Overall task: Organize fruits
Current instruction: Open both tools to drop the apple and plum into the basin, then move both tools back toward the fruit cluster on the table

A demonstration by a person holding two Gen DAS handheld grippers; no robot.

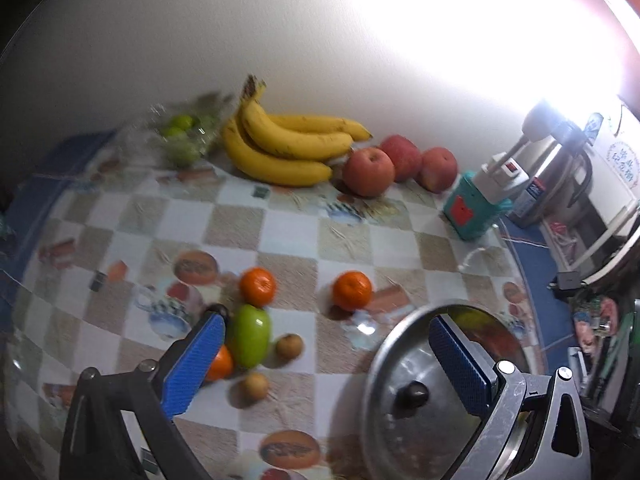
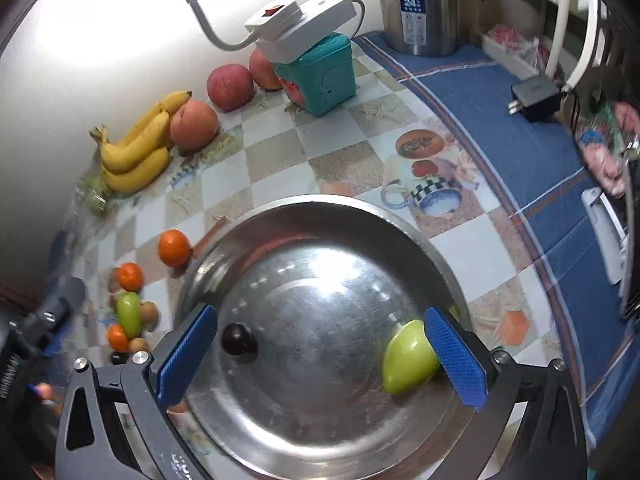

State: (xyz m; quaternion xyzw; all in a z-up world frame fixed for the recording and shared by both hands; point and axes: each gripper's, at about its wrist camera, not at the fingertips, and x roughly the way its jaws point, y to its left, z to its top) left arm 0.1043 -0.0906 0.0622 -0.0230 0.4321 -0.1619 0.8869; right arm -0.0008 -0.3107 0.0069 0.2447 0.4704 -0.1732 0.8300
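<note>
A steel dish (image 2: 320, 216) holds a green mango (image 2: 406, 360) and a dark plum (image 2: 239, 338); it also shows in the left wrist view (image 1: 400, 344). My right gripper (image 2: 320, 356) is open just above the dish, empty. My left gripper (image 1: 326, 360) is open and empty over the table. Its left finger is beside a green mango (image 1: 252, 336), oranges (image 1: 258, 286) (image 1: 352, 290) (image 1: 220, 364) and two small brown fruits (image 1: 289, 346) (image 1: 255, 386). Bananas (image 1: 280, 144) and three apples (image 1: 368, 172) lie by the wall.
A teal box (image 1: 468, 212) with a white power strip and lamp on it stands at the back right. A steel kettle (image 2: 424, 4) and a black charger (image 2: 534, 98) sit on the blue cloth. A bag of green fruit (image 1: 182, 136) lies left of the bananas.
</note>
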